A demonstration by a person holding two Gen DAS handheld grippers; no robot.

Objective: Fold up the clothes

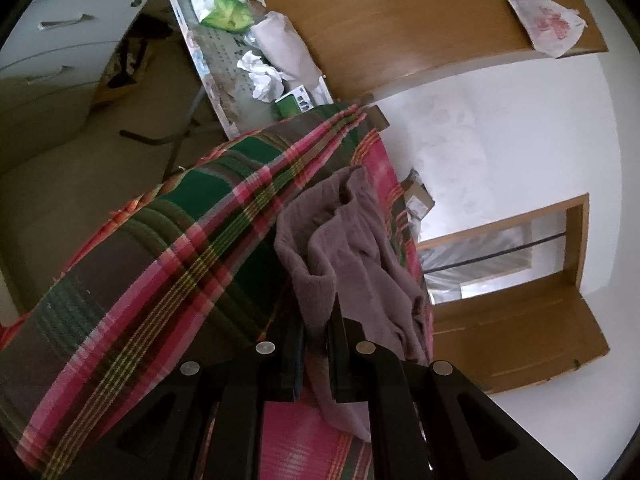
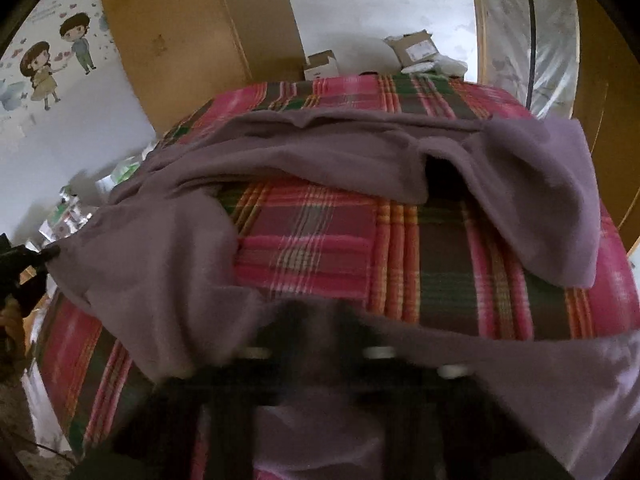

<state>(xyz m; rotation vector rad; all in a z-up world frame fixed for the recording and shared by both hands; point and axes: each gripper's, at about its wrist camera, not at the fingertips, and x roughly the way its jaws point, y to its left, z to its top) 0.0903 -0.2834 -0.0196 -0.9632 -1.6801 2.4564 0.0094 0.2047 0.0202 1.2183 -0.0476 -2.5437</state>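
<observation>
**Purple garment pinched at two spots over the plaid bed**

One mauve fleece garment (image 2: 320,152) is spread across a bed covered with a pink-and-green plaid blanket (image 2: 420,264). The left gripper (image 1: 316,344) has its fingers clamped on a bunched edge of the garment, which hangs in folds right in front of its camera, by the bed's edge. In the right wrist view that same gripper shows up at the far left, tugging a corner of the cloth out past the side of the bed.

The right gripper (image 2: 316,320) is smeared by motion blur. Purple cloth drapes over and around its fingers, so it looks like it's gripping the garment, but honestly can't tell for sure whether they're closed.

Containers: two open cardboard boxes (image 2: 414,46) sit beyond the far edge of the bed, contents not visible. A cluttered bench (image 1: 224,68) next to the bed carries a green-and-white bag (image 1: 222,8), crumpled white paper (image 1: 262,74) and a small green box (image 1: 294,104).

The middle of the blanket is bare plaid, with the garment looping around it.
</observation>
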